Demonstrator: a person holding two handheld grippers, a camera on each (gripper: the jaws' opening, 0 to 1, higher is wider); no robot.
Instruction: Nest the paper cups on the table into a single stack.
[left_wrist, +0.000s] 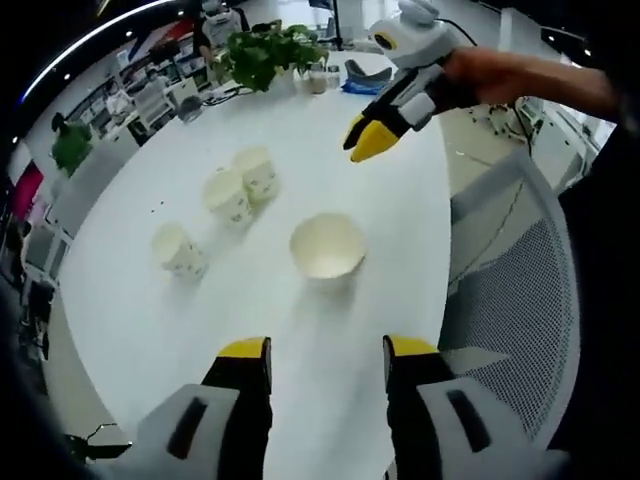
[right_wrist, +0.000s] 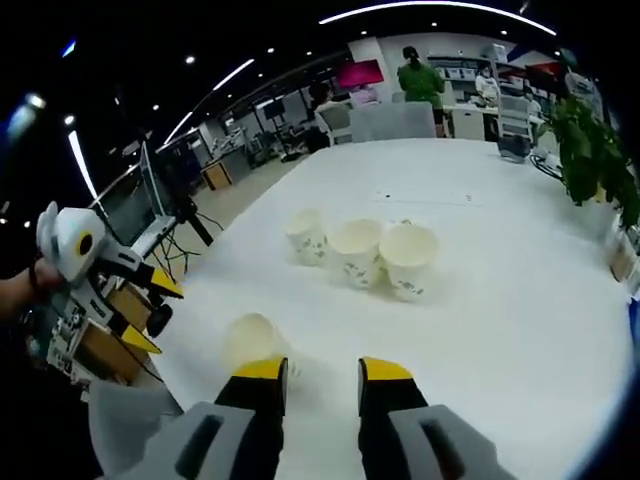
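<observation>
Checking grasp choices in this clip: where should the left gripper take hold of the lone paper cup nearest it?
The lone paper cup stands upright with its mouth open, apart from the other three cups. Probably best to pinch its rim, one jaw inside and one outside, coming from above on the near side. The left gripper is open and already lined up with it.

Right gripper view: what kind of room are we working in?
Likely an open-plan office: a large round white table, grey mesh office chair, leafy green potted plant, and desks with monitors under ceiling strip lights.

place: open-plan office | evidence: desks (right_wrist: 215, 172); mesh chair (left_wrist: 515, 270); ceiling strip lights (right_wrist: 430, 8); potted plant (left_wrist: 262, 52)
</observation>
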